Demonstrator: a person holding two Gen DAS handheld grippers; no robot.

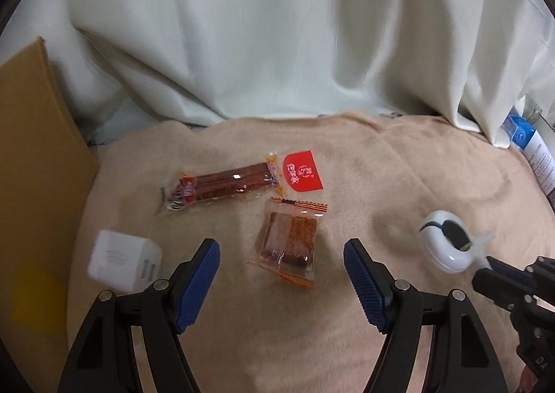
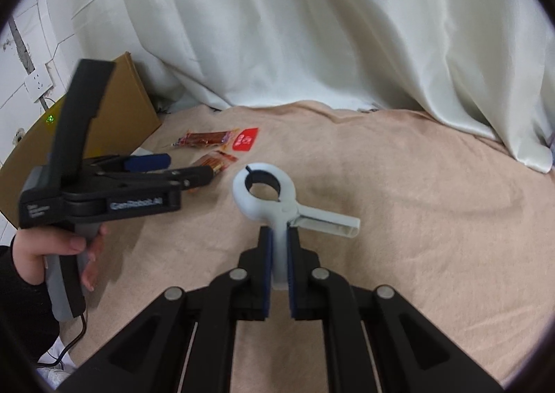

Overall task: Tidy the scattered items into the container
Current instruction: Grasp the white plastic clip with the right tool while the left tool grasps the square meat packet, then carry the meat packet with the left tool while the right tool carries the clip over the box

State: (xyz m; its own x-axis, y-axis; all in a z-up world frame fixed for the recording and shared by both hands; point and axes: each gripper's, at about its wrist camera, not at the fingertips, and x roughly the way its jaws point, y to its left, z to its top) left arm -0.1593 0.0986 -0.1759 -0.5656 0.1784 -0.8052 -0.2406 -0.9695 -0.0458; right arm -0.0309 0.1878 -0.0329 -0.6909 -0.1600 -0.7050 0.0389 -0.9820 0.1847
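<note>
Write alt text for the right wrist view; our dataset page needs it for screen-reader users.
The right gripper clamps one handle of a white plastic clip above a beige blanket. At left, a hand holds the left gripper near snack packets.

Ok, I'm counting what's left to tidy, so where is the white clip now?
The white clip is clamped by one handle in the right hand-held gripper, above the beige blanket, right of the snack packets.

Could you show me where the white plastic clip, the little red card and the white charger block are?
White plastic clip (image 2: 263, 193): right wrist view, on its ring-shaped head.
Small red card with white print (image 1: 302, 171): left wrist view, on its printed middle.
White charger block (image 1: 123, 259): left wrist view, on its top face.
</note>
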